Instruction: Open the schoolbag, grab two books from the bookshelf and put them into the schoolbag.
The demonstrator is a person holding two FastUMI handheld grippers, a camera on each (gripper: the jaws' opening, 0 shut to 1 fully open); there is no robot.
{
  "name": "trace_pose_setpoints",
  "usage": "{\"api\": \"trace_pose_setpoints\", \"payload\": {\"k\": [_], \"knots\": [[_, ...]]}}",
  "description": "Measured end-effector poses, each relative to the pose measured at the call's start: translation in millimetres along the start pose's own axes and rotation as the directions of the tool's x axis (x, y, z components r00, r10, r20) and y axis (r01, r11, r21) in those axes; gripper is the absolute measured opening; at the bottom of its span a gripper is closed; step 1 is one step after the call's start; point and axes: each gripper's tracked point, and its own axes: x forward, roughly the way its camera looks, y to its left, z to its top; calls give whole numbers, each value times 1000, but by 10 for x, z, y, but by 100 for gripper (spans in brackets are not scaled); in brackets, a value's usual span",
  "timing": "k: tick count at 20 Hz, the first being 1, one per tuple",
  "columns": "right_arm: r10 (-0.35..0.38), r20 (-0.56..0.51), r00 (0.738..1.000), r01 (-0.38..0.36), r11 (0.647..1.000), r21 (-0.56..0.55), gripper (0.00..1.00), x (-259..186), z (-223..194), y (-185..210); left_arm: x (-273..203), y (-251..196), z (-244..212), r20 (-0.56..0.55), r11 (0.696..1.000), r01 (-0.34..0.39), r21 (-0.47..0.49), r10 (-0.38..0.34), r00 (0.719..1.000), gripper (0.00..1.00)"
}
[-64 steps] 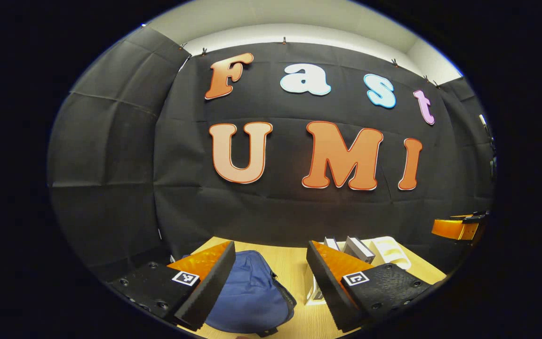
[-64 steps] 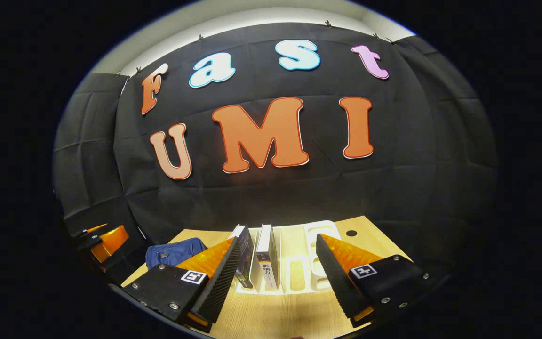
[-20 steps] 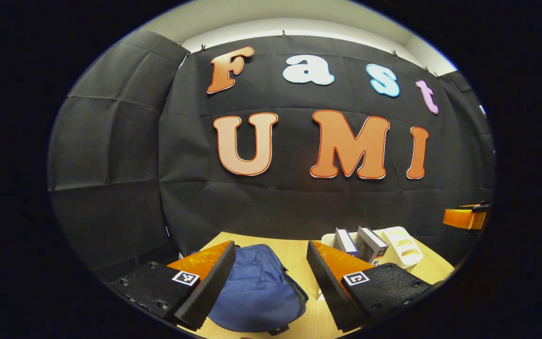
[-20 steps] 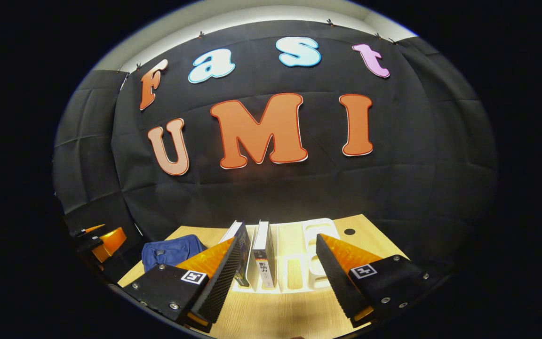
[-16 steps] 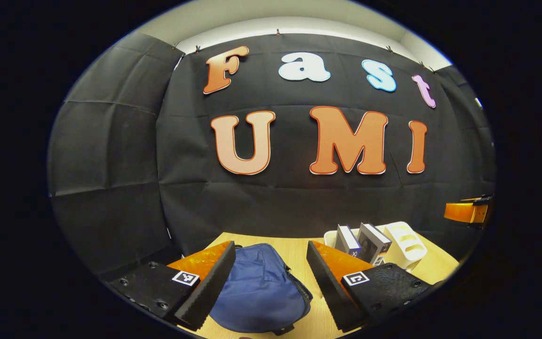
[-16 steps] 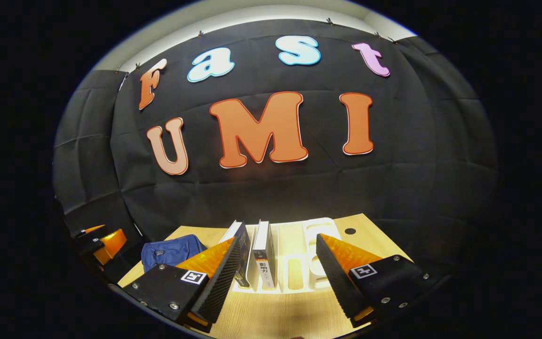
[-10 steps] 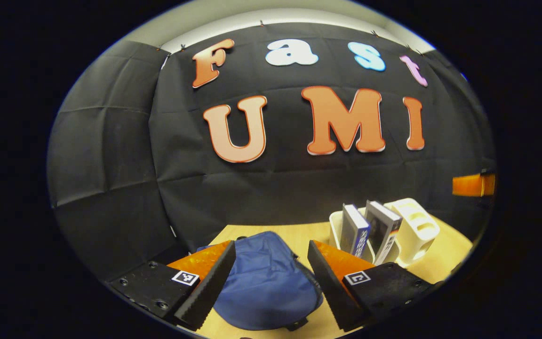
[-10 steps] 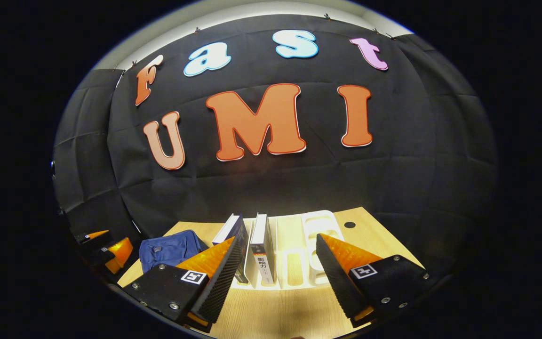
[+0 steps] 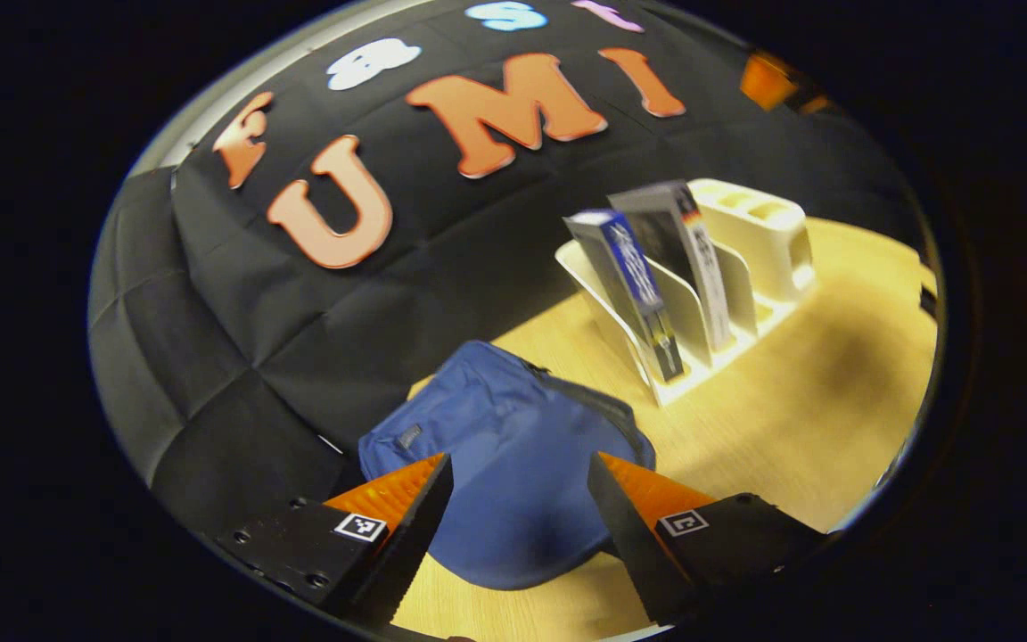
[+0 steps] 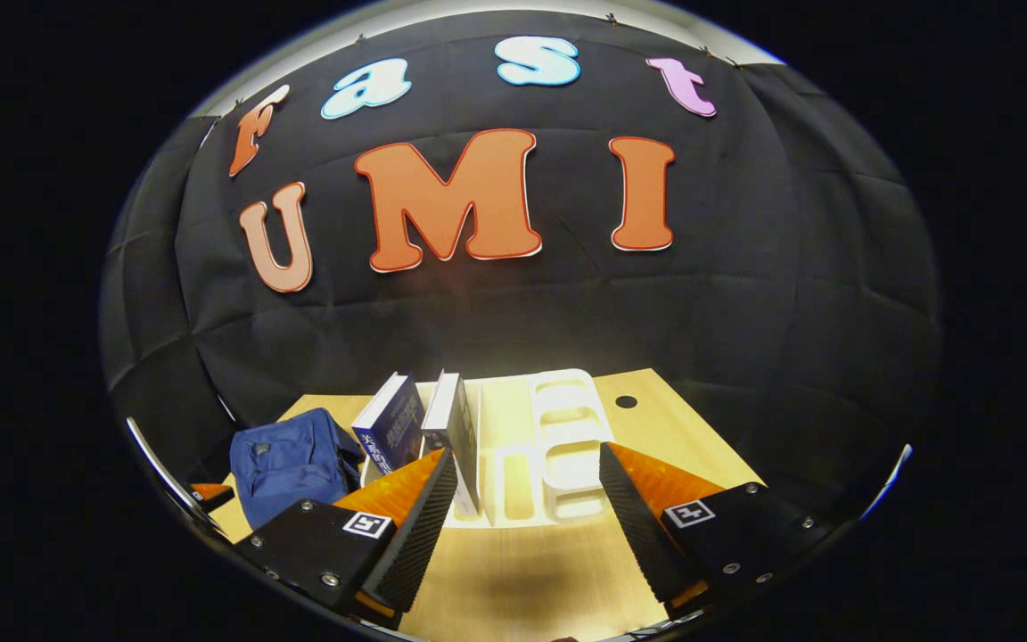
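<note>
Two books (image 9: 647, 267) stand in white bookshelf (image 9: 745, 267) | blue schoolbag (image 9: 513, 473) lies zipped on bench (image 9: 799, 401) beside it | left hand-held gripper (image 9: 518, 526) gapes above schoolbag | right hand-held gripper (image 10: 522, 526) spread, empty, facing bookshelf

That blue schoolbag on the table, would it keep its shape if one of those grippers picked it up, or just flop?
Probably flop: the schoolbag lies slumped and rounded, its cloth creased, with no stiff frame visible. It looks fairly flat, so likely light and near empty. Soft fabric should bunch between the left gripper fingers rather than slip.
</note>
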Motion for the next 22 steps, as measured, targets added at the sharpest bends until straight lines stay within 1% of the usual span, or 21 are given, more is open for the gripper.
{"api": "trace_pose_setpoints", "payload": {"k": [2, 4, 5, 6, 7, 10, 12, 13, 14, 15, 17, 18, 20, 21, 22], "knots": [[-12, -13, 1000, 12, 1000, -12, 95, -17, -20, -44, 109, -216, -305, -97, 998, 42, 42, -38, 995, 95], [-28, -22, 999, 27, 999, -24, 95, -13, -23, -98, 132, -346, -490, -151, 997, 71, 37, -64, 986, 97], [-35, -29, 999, 34, 999, -34, 95, -20, -42, -107, 173, -353, -578, -174, 996, 72, 52, -62, 983, 97], [-39, -35, 999, 37, 998, -44, 95, -31, -44, -118, 224, -358, -665, -200, 994, 76, 78, -59, 978, 89], [-40, -43, 998, 37, 998, -51, 95, -35, -55, -124, 259, -376, -763, -222, 992, 80, 101, -56, 973, 97], [-43, -56, 997, 40, 997, -62, 95, -53, -81, -134, 354, -374, -908, -253, 978, 91, 188, -41, 967, 97], [-40, -70, 997, 36, 998, -56, 95, -42, -115, -127, 405, -361, -849, -246, 966, 103, 239, -42, 968, 98], [-38, -74, 997, 34, 998, -49, 95, -35, -130, -115, 434, -389, -864, -248, 962, 105, 254, -41, 968, 97], [-34, -78, 996, 30, 999, -41, 100, -27, -139, -107, 453, -416, -882, -253, 958, 109, 265, -39, 967, 97], [-28, -85, 996, 25, 999, -34, 95, -24, -160, -82, 459, -432, -887, -259, 954, 111, 279, -37, 965, 97], [-20, -88, 996, 18, 999, -29, 95, -27, -176, -56, 459, -448, -848, -258, 945, 124, 302, -44, 965, 98], [-19, -87, 996, 17, 999, -31, 95, -23, -177, -44, 466, -450, -837, -260, 946, 131, 295, -53, 964, 97], [-14, -88, 996, 12, 1000, -29, 95, -18, -181, -36, 452, -485, -850, -281, 950, 166, 264, -89, 955, 92], [-12, -88, 996, 10, 1000, -24, 95, -16, -190, -37, 439, -494, -834, -285, 951, 181, 252, -106, 953, 87], [-12, -89, 996, 10, 1000, -20, 95, -10, -194, -42, 450, -486, -820, -291, 951, 182, 249, -106, 951, 78]]}}
